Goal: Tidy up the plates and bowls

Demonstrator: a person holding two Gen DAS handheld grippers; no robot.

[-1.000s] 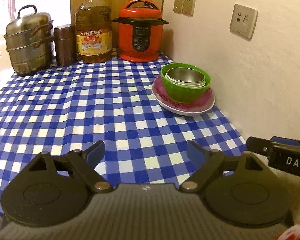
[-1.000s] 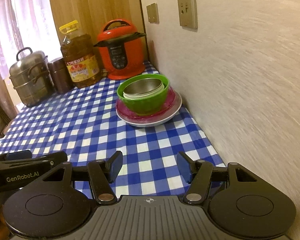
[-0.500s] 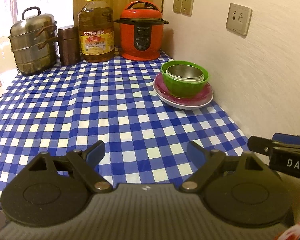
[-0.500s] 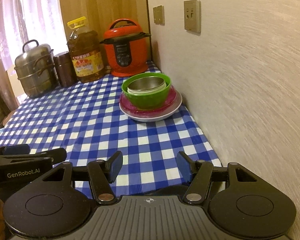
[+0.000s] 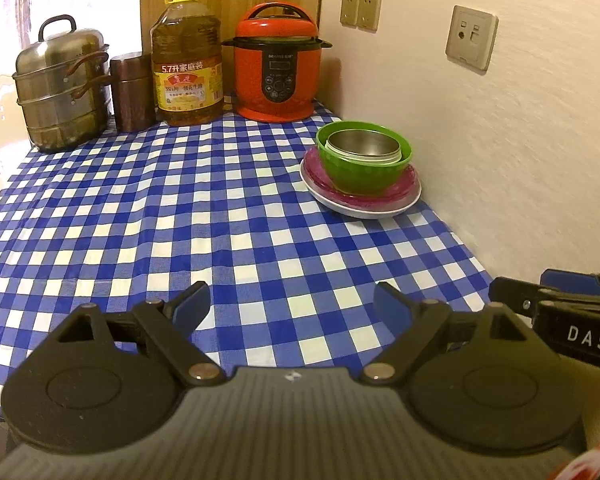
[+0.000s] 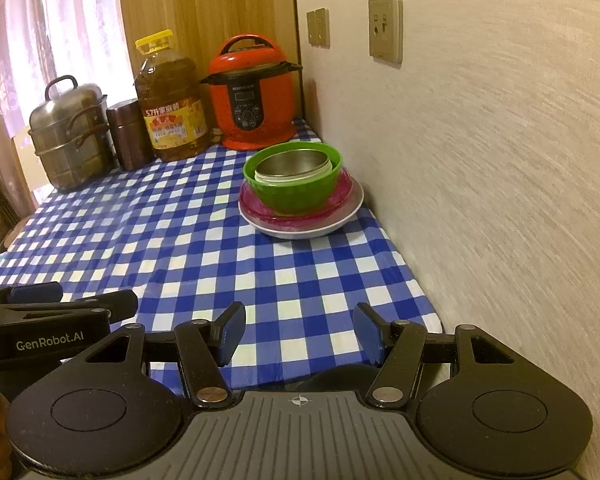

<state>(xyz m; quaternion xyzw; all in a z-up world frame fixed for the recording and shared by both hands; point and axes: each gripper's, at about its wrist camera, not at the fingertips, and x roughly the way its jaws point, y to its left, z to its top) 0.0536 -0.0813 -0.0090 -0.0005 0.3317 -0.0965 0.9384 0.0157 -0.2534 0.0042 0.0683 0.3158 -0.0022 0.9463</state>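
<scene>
Both claws are held wide apart with nothing between the pads: the left claw (image 5: pixel 290 304) and the right claw (image 6: pixel 299 334) are poised over the near edge of the tabletop (image 5: pixel 180 216), which is covered by a blue-and-white checked cloth. Along the far edge are ranged a tiered steel steamer pot (image 5: pixel 62 88), a red electric pressure cooker (image 5: pixel 278 68), a large yellow-capped oil bottle (image 5: pixel 187 60) and a brown metal canister (image 5: pixel 132 86). Against the right edge, by the wall, a white round plate (image 6: pixel 320 226) is stacked with a pink translucent plate (image 6: pixel 252 206), a green plastic bowl (image 6: pixel 296 196) and a small steel bowl (image 6: pixel 292 162) nested inside.
</scene>
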